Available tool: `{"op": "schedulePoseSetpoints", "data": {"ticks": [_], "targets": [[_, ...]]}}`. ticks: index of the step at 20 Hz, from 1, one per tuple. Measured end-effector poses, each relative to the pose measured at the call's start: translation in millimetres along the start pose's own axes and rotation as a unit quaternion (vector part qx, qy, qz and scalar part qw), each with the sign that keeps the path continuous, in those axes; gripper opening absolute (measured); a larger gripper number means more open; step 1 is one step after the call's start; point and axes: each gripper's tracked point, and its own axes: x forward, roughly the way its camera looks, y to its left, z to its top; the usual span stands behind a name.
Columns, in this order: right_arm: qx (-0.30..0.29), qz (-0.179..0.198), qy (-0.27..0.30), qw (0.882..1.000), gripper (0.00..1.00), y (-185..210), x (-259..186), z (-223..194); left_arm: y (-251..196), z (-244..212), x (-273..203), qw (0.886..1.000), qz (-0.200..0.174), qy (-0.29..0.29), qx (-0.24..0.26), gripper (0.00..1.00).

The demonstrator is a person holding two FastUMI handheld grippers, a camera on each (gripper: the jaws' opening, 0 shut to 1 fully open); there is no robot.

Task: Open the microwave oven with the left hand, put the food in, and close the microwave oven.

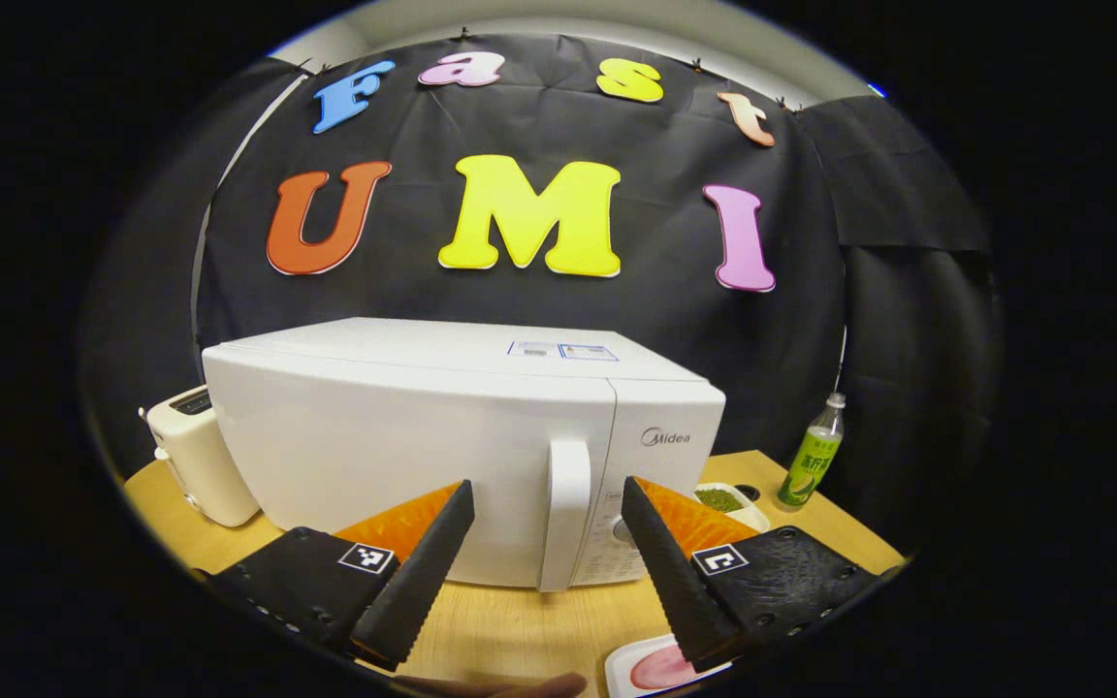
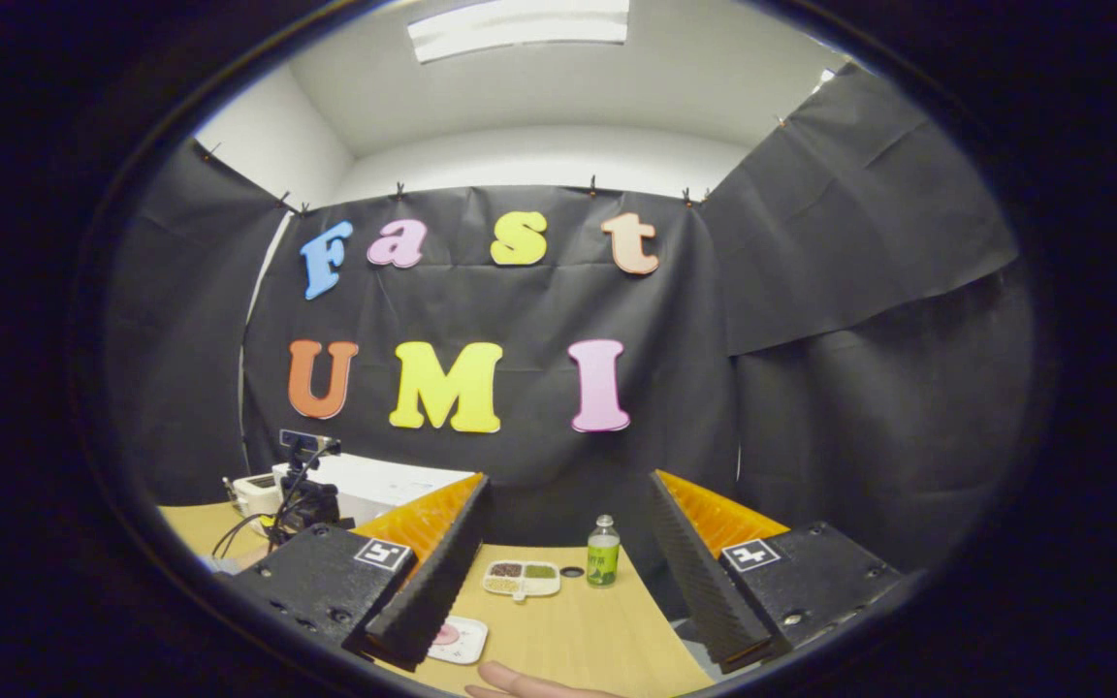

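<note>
- Wooden table [image 1: 520, 625] under both views, black cloth wall behind, pale ceiling with a strip light in the right gripper view.
- Your left gripper [image 1: 547, 504]: jaws spread wide, nothing between them. The microwave handle [image 1: 563, 514] stands in the gap, farther off, untouched.
- Microwave [image 1: 403, 456] white, door shut, sitting on the table straight ahead of the left gripper. "Midea" reads on the panel above the dial; a sticker on top is too small to read.
- White plate with pink food [image 1: 655, 669] lies on the table at the near edge, by the left gripper's right finger.
- Cream toaster [image 1: 195, 465] just left of the microwave; a divided white dish [image 1: 728, 499] with green filling and a green-labelled bottle [image 1: 815, 456] to its right. Bottle text not legible.
- Your right gripper [image 2: 568, 504]: jaws spread wide, holding nothing, raised over the table.
- Right gripper view, ahead: same dish [image 2: 522, 577], bottle [image 2: 603, 555], plate [image 2: 457, 638] by the left finger.
- A fingertip [image 2: 520, 681] shows at the bottom edge.
</note>
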Motion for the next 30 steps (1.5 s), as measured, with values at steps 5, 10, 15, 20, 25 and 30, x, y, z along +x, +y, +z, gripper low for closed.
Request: {"op": "schedulePoseSetpoints", "data": {"ticks": [5,10,15,20,25,30], "targets": [[-0.018,0.034,0.0,0.999,0.96,12,-2,-23,-8,-24,21,1.0,-0.017,0.002,-0.01,0.95],[-0.046,0.06,-0.005,0.997,1.0,27,-2,-39,7,-31,28,1.0,0.022,-0.006,0.002,0.81],[-0.069,0.065,0.015,0.995,1.0,40,-1,-63,10,-33,26,1.0,0.017,-0.011,0.01,0.69],[-0.055,0.069,0.038,0.995,1.0,39,-1,-80,-6,-33,28,1.0,-0.002,-0.009,0.012,0.2],[-0.051,0.067,0.045,0.995,1.0,34,-1,-91,-9,-35,23,1.0,0.001,-0.01,0.014,0.1],[-0.038,0.071,0.051,0.995,0.96,33,-2,-100,-7,-35,6,1.0,0.006,-0.019,0.012,0.0]]}}
